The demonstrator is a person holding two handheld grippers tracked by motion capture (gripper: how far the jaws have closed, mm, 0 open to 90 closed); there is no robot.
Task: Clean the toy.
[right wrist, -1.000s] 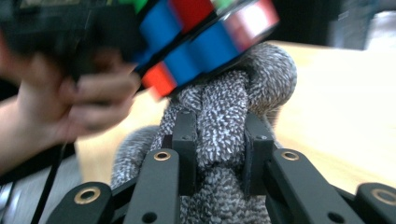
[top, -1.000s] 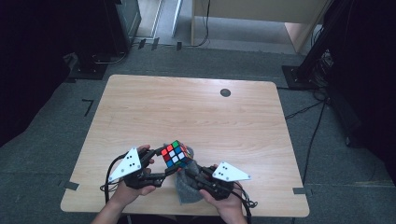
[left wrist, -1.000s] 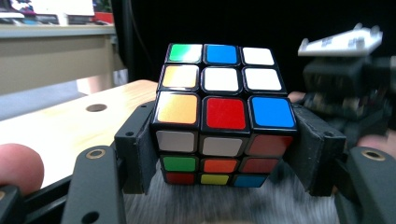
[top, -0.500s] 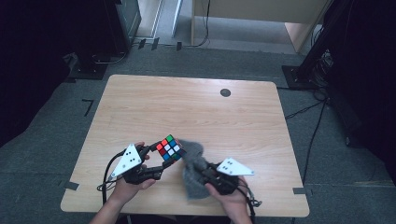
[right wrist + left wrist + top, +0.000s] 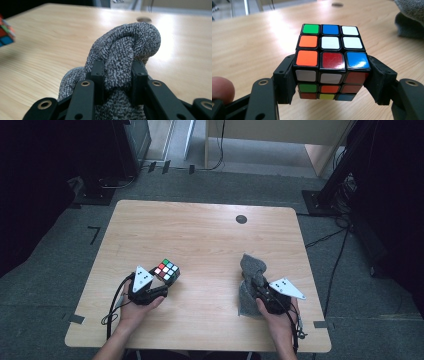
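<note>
Left gripper (image 5: pixel 159 287) with cube (image 5: pixel 166 269), right gripper (image 5: pixel 256 287) with cloth (image 5: pixel 251 270): apparently moved apart.

text: none legible | labels: none | cube (image 5: pixel 331 62): plain colour stickers only

Cube and cloth pulled apart

Your left gripper (image 5: pixel 159 285) has carried the puzzle cube (image 5: pixel 166 269) away toward 9 o'clock and lower, while your right gripper (image 5: pixel 256 289) has drawn the grey cloth (image 5: pixel 251 270) off toward 3 o'clock. A second ago cube and cloth met at the table's (image 5: pixel 200 235) near middle; now they sit well apart, with bare wood between them.
</note>
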